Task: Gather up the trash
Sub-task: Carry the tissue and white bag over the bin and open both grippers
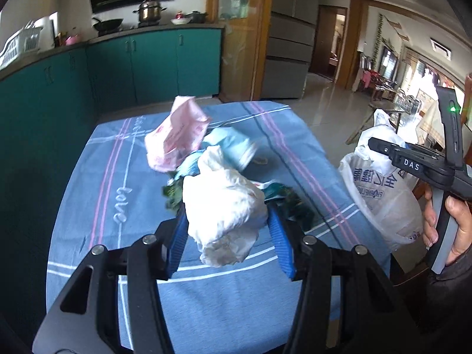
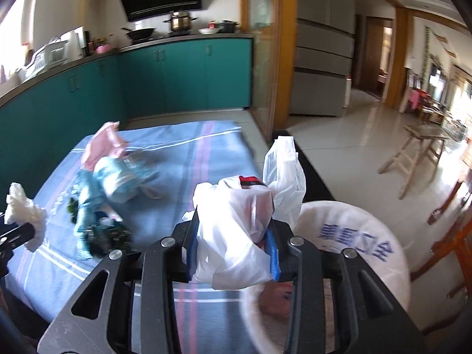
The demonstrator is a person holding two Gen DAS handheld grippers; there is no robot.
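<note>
- Trash nearest the left camera is a crumpled white tissue wad (image 1: 224, 206), pinched between the blue pads of the left gripper (image 1: 227, 221) and lifted clear of the blue striped tablecloth (image 1: 97, 183).
- It looks soft, creased and loosely bunched, with a loose lower flap hanging at 6 o'clock of the pads.
- Risk, as I judge it: the hold is on squashy paper, so a quick swing could let the wad slip out or tear free and drop back onto the cloth.
- At 3 o'clock in the left view, the right gripper (image 2: 233, 242) is clamped on the bunched rim of a white plastic bag (image 2: 354, 236) printed with blue characters, holding it beside the table edge.
- Second risk: the thin rim is gathered, so the bag mouth may sag shut and the wad could miss it.
- Farther out, at 12 o'clock, the rest of the pile lies touching: a pink packet (image 1: 177, 135), a light-blue wrapper (image 1: 233, 144) and dark green wrappers (image 1: 289, 200).
</note>
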